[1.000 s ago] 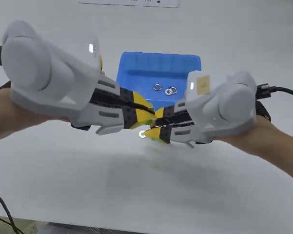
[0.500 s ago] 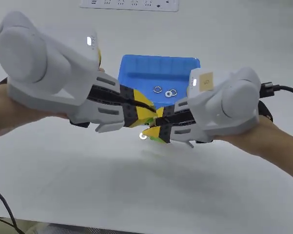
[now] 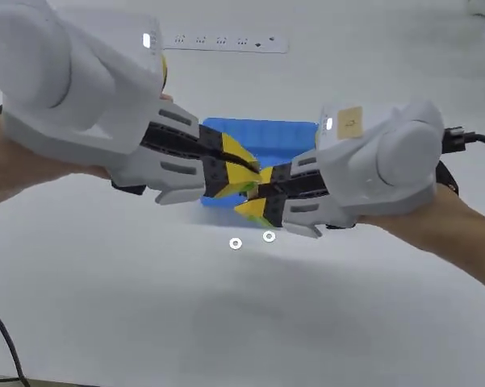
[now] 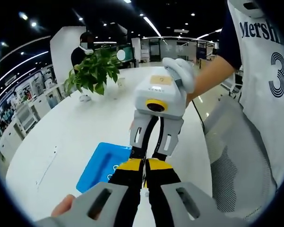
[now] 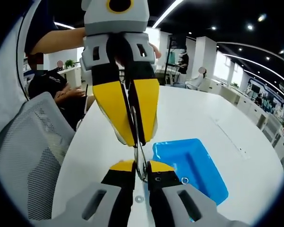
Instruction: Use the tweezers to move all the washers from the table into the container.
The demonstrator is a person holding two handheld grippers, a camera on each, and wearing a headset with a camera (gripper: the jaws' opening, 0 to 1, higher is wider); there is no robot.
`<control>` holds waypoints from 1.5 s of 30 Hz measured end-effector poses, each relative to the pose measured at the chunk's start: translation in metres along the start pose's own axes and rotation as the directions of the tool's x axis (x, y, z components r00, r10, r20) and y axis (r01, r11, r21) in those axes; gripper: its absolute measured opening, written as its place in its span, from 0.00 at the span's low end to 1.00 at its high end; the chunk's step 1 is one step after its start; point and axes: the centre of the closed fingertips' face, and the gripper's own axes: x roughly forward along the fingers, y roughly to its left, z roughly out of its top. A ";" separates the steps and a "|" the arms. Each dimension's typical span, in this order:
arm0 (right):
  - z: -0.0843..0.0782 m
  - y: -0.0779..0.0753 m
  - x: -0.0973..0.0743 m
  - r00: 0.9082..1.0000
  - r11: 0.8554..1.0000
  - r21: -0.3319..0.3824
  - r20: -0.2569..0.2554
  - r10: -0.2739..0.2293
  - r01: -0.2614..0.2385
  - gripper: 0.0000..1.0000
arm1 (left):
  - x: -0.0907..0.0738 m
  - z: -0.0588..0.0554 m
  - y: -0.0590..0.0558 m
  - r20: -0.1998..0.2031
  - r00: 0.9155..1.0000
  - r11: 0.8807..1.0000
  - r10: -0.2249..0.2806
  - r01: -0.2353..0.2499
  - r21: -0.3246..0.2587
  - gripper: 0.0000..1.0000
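My left gripper (image 3: pixel 248 179) and right gripper (image 3: pixel 257 206) meet tip to tip above the table, in front of the blue container (image 3: pixel 258 134). Thin metal tweezers (image 5: pixel 139 158) run between the two pairs of yellow jaws, and both grippers are shut on them. Two washers (image 3: pixel 236 243) (image 3: pixel 269 236) lie on the white table just below the tips. In the right gripper view, one washer (image 5: pixel 185 180) lies in the container (image 5: pixel 193 161) and another washer (image 5: pixel 139 199) lies on the table under my right gripper (image 5: pixel 141 166). In the left gripper view, my left gripper (image 4: pixel 144 166) faces the right one, with the container (image 4: pixel 101 165) to the left.
A white power strip (image 3: pixel 226 42) lies at the far edge of the table. A cable (image 3: pixel 472 141) trails from the right gripper. A grey mesh chair (image 4: pixel 236 146) stands beside the table. The person's hands hold both grippers.
The head camera has tilted, so the container sits lower behind the grippers. The joined grippers stand higher over the table, and two washers now show below their tips instead of one.
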 end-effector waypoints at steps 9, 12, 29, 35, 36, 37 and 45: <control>0.015 -0.021 -0.010 0.999 0.999 -0.022 0.020 -0.049 0.050 0.11 | -0.006 0.019 0.017 0.012 1.000 0.999 0.017 -0.017 0.049 0.06; 0.021 -0.031 -0.012 0.997 0.997 -0.029 0.034 -0.064 0.065 0.11 | -0.008 0.024 0.025 0.016 1.000 0.998 0.022 -0.023 0.062 0.06; 0.003 -0.073 0.012 0.998 0.998 -0.013 0.009 -0.068 0.068 0.11 | 0.009 0.000 0.073 0.014 0.999 0.999 0.038 -0.039 0.035 0.06; -0.017 -0.079 0.025 0.998 0.999 0.011 -0.025 -0.050 0.050 0.11 | 0.022 -0.019 0.083 0.002 1.000 1.000 0.022 -0.022 -0.002 0.06; -0.020 -0.080 0.026 0.998 0.999 0.015 -0.029 -0.047 0.048 0.11 | 0.023 -0.022 0.084 0.001 1.000 1.000 0.021 -0.021 -0.005 0.06; -0.024 -0.081 0.029 0.998 0.999 0.019 -0.035 -0.043 0.044 0.11 | 0.026 -0.025 0.085 0.000 1.000 1.000 0.015 -0.015 -0.017 0.06; -0.039 -0.081 0.043 0.999 0.999 0.050 -0.053 -0.011 0.013 0.11 | 0.036 -0.044 0.089 -0.007 1.000 0.998 0.009 -0.010 -0.066 0.06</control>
